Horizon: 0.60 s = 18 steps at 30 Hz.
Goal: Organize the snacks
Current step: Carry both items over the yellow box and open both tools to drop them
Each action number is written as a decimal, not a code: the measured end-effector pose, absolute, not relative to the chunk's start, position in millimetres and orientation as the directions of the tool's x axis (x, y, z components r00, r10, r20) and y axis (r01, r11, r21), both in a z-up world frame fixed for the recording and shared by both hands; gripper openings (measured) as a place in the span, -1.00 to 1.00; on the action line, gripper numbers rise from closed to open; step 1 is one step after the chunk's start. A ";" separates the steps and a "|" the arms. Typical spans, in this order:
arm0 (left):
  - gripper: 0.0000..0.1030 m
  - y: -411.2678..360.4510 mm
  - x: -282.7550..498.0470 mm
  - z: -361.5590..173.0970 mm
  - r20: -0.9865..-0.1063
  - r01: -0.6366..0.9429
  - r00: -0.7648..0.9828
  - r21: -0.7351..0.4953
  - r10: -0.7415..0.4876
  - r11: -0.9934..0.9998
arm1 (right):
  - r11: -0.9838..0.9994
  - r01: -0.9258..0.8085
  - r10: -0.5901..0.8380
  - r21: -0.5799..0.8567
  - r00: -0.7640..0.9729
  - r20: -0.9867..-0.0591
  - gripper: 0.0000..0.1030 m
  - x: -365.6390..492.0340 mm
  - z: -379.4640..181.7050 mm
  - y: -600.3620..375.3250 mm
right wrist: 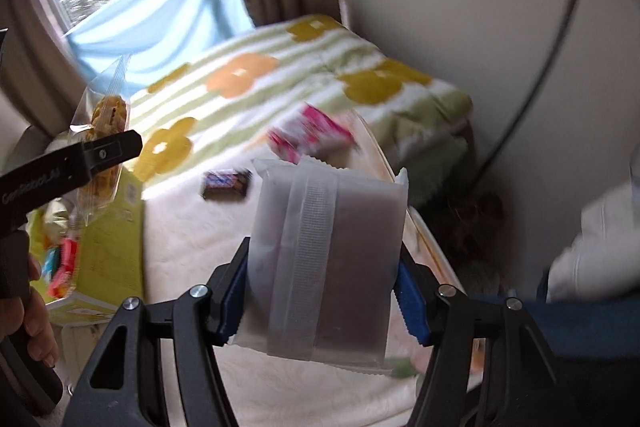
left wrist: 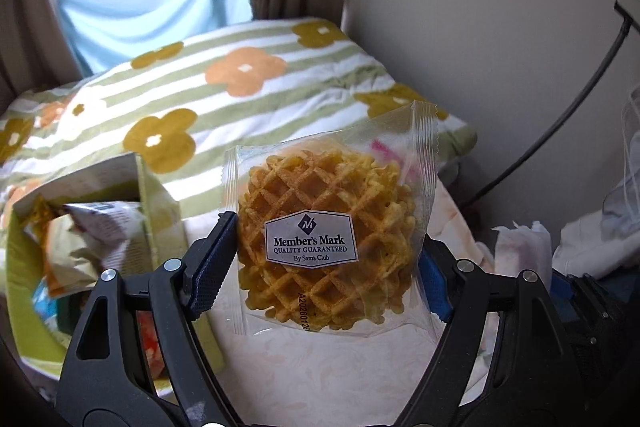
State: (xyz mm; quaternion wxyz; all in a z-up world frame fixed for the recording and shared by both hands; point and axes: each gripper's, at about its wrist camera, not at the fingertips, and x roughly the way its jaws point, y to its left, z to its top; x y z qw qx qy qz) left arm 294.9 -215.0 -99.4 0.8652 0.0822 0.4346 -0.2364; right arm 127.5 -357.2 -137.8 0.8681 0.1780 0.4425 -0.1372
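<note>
A striped floral quilt point(left wrist: 224, 95) is spread on the bed. Nearer than it, a green box point(left wrist: 160, 211) of snacks is seen. Right of the box, the waffle packet point(left wrist: 328, 235) is clamped by the left gripper point(left wrist: 326, 259); right of that, a frosted packet point(right wrist: 324, 267) is pinched between the right gripper point(right wrist: 320, 299) fingers.

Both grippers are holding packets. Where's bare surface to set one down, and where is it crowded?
Bare: the white tabletop between the green box and the right gripper with its frosted packet, in front of the small dark candy bar. Crowded: the box is stuffed with snacks, and the pink packet sits at the far edge near the floral blanket.
</note>
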 end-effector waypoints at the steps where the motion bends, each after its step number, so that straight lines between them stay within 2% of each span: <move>1: 0.50 -208.3 292.8 -92.5 -0.785 0.463 0.523 -0.067 -0.333 0.884 | 0.910 0.370 -0.070 0.189 0.586 -0.807 0.16 131.8 -131.4 -355.4; 9: 0.50 -124.7 285.0 -53.8 -0.753 0.280 0.612 -0.080 -0.242 0.957 | 0.967 0.142 0.067 0.210 0.655 -0.753 0.16 176.3 -97.0 -309.4; 18: 0.50 -12.5 287.0 -50.8 -0.747 0.072 0.657 -0.075 -0.104 0.995 | 0.972 -0.087 0.224 0.220 0.640 -0.735 0.16 225.5 -82.2 -215.6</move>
